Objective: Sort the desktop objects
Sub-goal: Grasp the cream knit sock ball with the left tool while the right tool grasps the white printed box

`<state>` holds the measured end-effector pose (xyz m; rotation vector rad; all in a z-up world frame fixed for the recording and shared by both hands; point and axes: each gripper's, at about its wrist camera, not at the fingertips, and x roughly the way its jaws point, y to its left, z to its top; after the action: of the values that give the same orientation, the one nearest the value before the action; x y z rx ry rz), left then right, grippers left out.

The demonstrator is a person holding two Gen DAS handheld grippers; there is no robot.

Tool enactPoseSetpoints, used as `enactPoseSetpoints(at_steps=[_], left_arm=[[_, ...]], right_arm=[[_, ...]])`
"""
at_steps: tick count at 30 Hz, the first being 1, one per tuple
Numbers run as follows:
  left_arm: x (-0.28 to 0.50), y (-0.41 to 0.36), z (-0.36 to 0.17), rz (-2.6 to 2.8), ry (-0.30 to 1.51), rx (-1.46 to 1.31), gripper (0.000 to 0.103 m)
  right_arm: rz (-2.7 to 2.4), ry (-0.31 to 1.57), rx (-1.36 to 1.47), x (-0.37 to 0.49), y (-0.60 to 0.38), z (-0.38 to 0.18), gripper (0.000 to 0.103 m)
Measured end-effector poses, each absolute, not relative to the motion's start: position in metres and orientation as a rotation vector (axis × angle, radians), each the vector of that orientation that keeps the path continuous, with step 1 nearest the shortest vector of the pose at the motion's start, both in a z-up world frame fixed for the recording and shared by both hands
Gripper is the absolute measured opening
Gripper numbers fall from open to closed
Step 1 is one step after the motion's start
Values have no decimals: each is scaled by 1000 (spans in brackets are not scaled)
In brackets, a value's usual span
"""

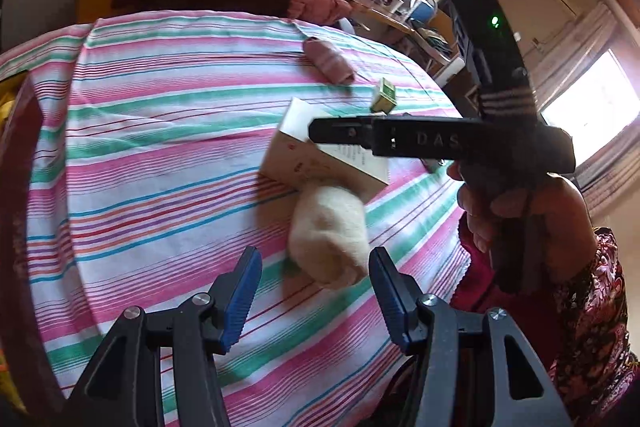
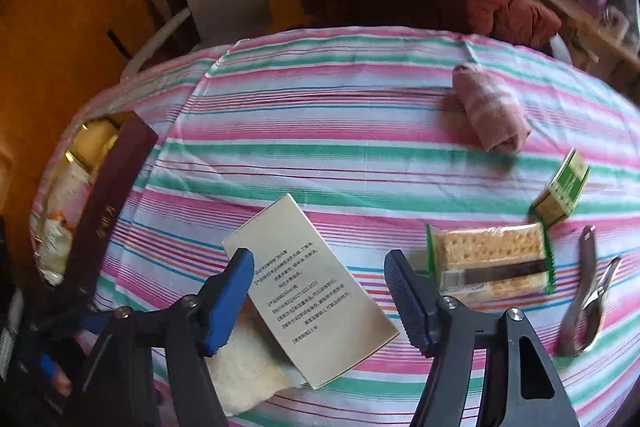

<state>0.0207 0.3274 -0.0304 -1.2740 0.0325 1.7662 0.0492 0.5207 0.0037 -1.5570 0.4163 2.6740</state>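
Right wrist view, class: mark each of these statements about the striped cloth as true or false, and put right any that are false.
1. The cream box overlaps the white rolled sock. True.
2. The cracker packet lies left of the cream box. False: it lies to its right.
3. The right tool is clamped on the cream box. False: its pads stand apart above the box, not pressing it.
4. A pink rolled sock lies farther back than the small green box. True.
5. The metal hole punch rests on the cracker packet. False: it lies on the cloth, to the packet's right.
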Motion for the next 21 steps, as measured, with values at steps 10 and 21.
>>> enactPoseSetpoints(at_steps=[10, 21], left_arm=[[28, 354, -38, 1730, 101, -1263, 56], [20, 388, -42, 1765, 267, -1169, 65]], right_arm=[[2570, 243, -1709, 42, 509, -18, 57], [2411, 564, -1566, 56, 567, -18, 53]])
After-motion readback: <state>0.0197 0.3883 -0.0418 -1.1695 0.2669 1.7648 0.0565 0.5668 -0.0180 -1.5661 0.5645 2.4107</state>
